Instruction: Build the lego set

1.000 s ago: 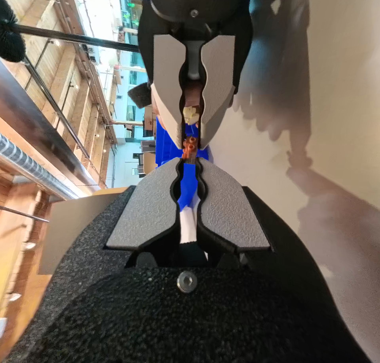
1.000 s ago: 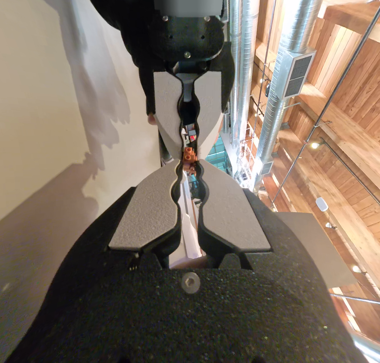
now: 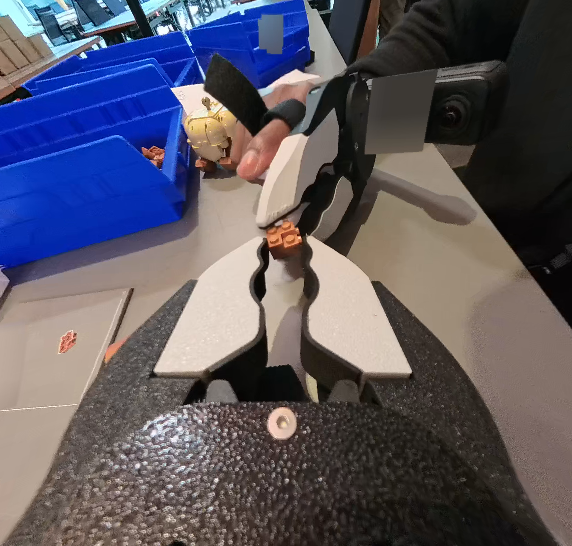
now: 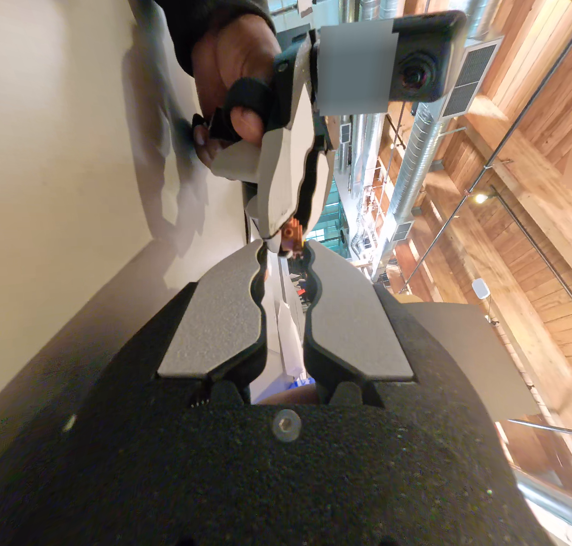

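1. The small orange-brown brick cluster [image 3: 283, 237] is up off the counter [image 3: 402, 268], at the meeting tips of both claws and near the centre of the left wrist view.
2. We judge it light, rigid and smooth-sided. It looks like several studded plastic pieces pressed together, so a sideways twist could pop them apart. The flat opposite side faces are the best place to hold it, since the studded top gives the pads little to seat on.
3. The left claw [image 3: 284, 241] points toward 12 o'clock, roughly level over the counter. Its jaws are narrowly parted and closed on the cluster, with one fingertip against each side.
4. The right claw [image 4: 285, 246] comes in from 1 o'clock in the left wrist view, tilted down and rolled onto its side. A hand [image 3: 263, 156] is strapped to its handle. One of its fingertips sits on the studs, but we cannot tell whether its pads press on the cluster.
5. A cream-coloured brick model [image 3: 210, 131] stands on the counter at 11 o'clock. Blue bins [image 3: 93, 190] sit at 10 o'clock, and one of them holds loose brown bricks [image 3: 153, 155].
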`<control>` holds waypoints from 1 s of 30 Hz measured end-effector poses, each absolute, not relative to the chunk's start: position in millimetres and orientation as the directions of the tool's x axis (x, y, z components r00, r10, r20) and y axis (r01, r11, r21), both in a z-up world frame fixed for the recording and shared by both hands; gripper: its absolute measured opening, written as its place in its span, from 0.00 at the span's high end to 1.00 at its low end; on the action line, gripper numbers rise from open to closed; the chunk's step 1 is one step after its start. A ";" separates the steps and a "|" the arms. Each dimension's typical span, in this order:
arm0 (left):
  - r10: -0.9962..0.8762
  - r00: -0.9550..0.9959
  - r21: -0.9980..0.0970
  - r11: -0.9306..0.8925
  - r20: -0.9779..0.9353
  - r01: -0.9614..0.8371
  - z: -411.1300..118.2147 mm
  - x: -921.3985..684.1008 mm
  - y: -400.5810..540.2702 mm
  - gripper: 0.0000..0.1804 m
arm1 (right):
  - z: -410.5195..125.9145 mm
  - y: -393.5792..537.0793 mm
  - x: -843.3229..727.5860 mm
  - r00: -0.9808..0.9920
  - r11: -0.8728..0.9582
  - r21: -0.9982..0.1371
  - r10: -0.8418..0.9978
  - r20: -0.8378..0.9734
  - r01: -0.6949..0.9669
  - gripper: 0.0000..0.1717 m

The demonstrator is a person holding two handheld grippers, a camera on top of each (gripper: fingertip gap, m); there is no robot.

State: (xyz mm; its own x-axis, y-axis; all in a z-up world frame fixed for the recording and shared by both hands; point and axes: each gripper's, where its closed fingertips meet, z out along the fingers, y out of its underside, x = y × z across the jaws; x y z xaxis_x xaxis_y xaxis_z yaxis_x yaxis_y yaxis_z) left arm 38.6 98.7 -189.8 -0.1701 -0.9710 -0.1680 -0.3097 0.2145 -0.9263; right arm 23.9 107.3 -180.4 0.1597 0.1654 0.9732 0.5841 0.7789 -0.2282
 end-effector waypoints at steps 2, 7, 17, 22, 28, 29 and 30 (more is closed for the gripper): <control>-0.973 -0.166 -0.920 0.211 -0.163 -0.330 -192.5 37.8 99.7 0.89 | -183.2 109.3 21.1 0.141 0.779 -0.212 0.159 0.977 0.590 0.89; -0.984 -0.109 -0.885 0.174 -0.140 -0.432 -206.1 29.7 113.0 0.83 | -195.1 115.7 20.0 0.072 0.768 -0.205 0.203 0.976 0.607 0.93; -0.994 0.006 -0.826 0.089 -0.111 -0.556 -224.1 -0.3 149.3 0.82 | -235.4 127.5 32.8 -0.180 0.668 -0.230 0.485 0.856 0.708 0.93; -0.990 0.003 -0.811 0.112 -0.139 -0.575 -227.4 -2.4 149.6 0.82 | -240.7 130.7 37.9 -0.255 0.662 -0.183 0.508 0.822 0.727 0.93; -0.984 -0.005 -0.794 0.147 -0.178 -0.590 -230.4 -2.6 148.3 0.82 | -241.0 127.2 39.5 -0.281 0.670 -0.173 0.512 0.812 0.722 0.92; -0.983 -0.007 -0.792 0.151 -0.182 -0.592 -230.8 -2.9 148.2 0.82 | -240.8 126.3 40.9 -0.278 0.666 -0.178 0.518 0.809 0.724 0.92; -0.982 -0.006 -0.790 0.153 -0.186 -0.594 -231.3 -3.4 148.5 0.83 | -240.4 125.8 42.5 -0.273 0.661 -0.182 0.522 0.808 0.728 0.91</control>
State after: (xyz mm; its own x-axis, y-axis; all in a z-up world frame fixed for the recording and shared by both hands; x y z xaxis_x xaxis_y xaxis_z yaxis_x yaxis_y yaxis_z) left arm -3.4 148.5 -231.3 -0.0059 -0.9825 -0.1863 -0.5941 0.1533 -0.7896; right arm 42.5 125.8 -240.4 -0.2727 0.5225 0.8079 0.7278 0.6612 -0.1819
